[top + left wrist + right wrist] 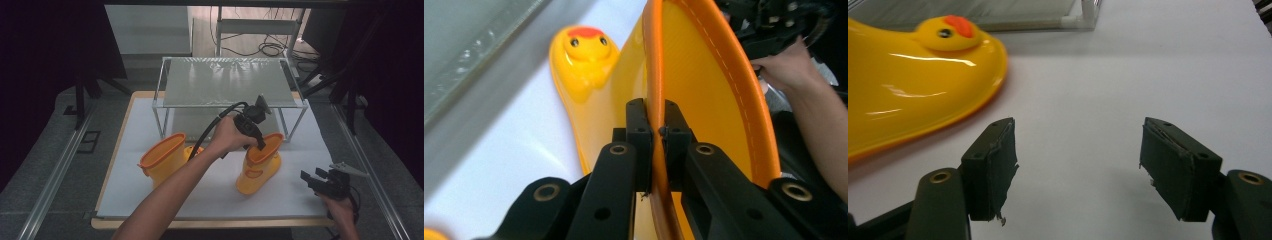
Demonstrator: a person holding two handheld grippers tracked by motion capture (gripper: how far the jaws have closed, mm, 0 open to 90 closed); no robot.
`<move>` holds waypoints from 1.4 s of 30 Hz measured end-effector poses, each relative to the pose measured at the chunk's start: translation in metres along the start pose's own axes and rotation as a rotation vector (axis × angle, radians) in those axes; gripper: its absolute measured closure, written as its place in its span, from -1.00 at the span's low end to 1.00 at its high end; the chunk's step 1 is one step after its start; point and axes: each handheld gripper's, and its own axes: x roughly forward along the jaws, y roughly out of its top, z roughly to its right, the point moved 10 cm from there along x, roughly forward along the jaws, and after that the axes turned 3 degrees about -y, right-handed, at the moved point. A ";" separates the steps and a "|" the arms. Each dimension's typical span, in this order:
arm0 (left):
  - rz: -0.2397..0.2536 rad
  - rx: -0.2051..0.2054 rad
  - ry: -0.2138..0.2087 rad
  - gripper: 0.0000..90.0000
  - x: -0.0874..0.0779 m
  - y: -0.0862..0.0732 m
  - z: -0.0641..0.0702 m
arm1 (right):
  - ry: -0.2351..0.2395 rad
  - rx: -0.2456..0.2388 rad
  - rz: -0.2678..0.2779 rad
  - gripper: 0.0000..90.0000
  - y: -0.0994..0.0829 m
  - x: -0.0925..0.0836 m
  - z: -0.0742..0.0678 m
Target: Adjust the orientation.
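Note:
Two yellow rubber boots with orange rims stand on the white table. The right boot (256, 172) has a duck face on its toe (585, 42). My left gripper (260, 145) reaches across to it and is shut on its orange top rim (655, 75), one jaw inside the shaft and one outside. The left boot (164, 161) stands free, partly behind the left forearm. My right gripper (313, 178) hovers open and holds nothing near the table's front right, just right of the gripped boot. The right gripper view has that boot's toe (923, 90) at its left, clear of the open gripper (1078, 170).
A low metal-framed rack with a grey shelf (227, 82) stands at the back of the table (215, 200). Cables lie on the floor behind it. Bare white surface stretches ahead of the right gripper.

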 end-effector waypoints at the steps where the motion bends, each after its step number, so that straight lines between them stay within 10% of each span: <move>1: 0.000 0.000 0.000 0.91 0.000 0.000 0.000 | 0.000 0.000 0.000 -0.33 0.000 0.000 0.000; 13: 0.029 0.024 0.052 0.92 -0.061 -0.056 0.002 | 0.003 -0.012 0.009 -0.33 0.003 -0.002 -0.006; 42: 0.058 -0.044 0.114 0.91 -0.088 -0.151 -0.063 | 0.005 -0.019 -0.006 -0.33 -0.001 0.003 -0.010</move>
